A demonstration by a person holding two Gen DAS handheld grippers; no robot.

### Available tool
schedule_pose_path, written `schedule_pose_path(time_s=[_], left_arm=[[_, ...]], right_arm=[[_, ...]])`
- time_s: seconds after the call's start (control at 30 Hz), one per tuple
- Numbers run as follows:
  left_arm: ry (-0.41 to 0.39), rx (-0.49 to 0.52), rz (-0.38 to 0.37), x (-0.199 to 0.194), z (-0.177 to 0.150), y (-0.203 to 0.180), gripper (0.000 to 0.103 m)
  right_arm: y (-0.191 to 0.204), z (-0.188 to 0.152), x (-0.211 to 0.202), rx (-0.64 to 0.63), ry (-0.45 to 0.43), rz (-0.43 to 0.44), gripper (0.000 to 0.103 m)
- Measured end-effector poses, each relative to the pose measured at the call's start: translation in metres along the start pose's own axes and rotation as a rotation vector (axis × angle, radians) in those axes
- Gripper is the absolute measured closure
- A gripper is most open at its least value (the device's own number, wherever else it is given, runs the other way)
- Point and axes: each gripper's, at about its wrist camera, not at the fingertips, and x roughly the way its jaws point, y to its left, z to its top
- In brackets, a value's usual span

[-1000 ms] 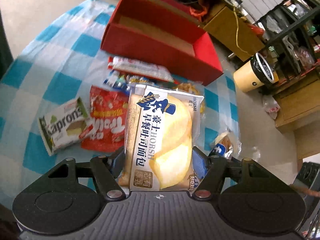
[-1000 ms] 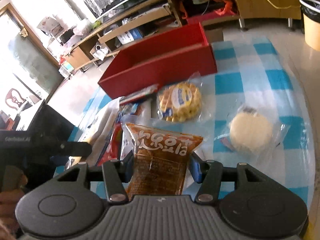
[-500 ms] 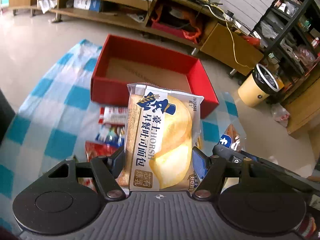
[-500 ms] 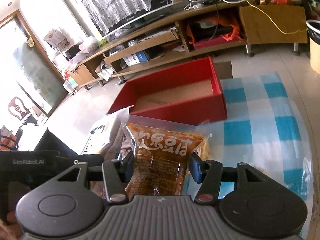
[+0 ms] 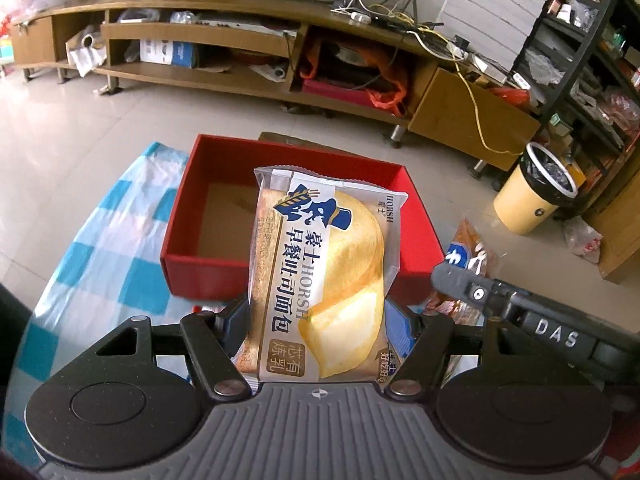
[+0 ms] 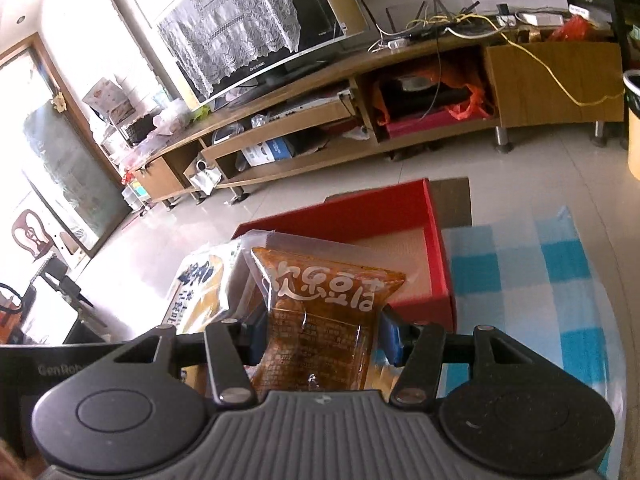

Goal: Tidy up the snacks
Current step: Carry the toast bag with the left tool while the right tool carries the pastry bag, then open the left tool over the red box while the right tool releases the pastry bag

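Bread packet [image 5: 320, 280], white and gold with blue print, sits clamped in the left claw [image 5: 318, 326], its blue pads pressing both sides of the lower half. Packet stands upright along the fingers, top edge reaching across the view of the red box [image 5: 188, 220].

Red box: open top, brown cardboard floor showing, resting on the blue-and-white checked cloth [image 5: 100, 256] that covers the bench. From the left wrist view the bread packet is held in front of the box's near wall; whether it is over the opening cannot be told.

Right claw [image 6: 320, 338] is clamped on an orange-brown snack packet [image 6: 320, 320] with white lettering, also upright. Behind it lies the red box [image 6: 436, 264] on the checked cloth [image 6: 532, 280]. Bread packet [image 6: 204, 284] shows just to the left of the orange-brown one, close beside it.

Right claw's black body [image 5: 532, 320] enters the left view at right, with the orange-brown packet [image 5: 472, 248] beyond it.

Background: wooden TV stand [image 5: 240, 40], yellow bin [image 5: 532, 196].
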Motion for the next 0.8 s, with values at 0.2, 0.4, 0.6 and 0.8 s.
schedule_pose_path(time_s=[0.2,0.4,0.6,0.8], left_arm=[[0.004,0.012,0.026,0.017,0.015,-0.001,0.029],[-0.007,0.040,0.063,0.035,0.030,-0.006,0.029],[-0.005,0.058,0.101,0.060,0.044,-0.007,0.029],[0.007,0.069,0.123,0.085,0.054,-0.009,0.029]], right_arm=[[-0.005,0.018,0.017,0.012,-0.011,0.003,0.052],[-0.003,0.033,0.039,-0.017,-0.015,-0.004,0.052],[-0.010,0.050,0.067,-0.013,-0.008,-0.006,0.052],[-0.016,0.060,0.095,-0.023,0.011,-0.021,0.052]])
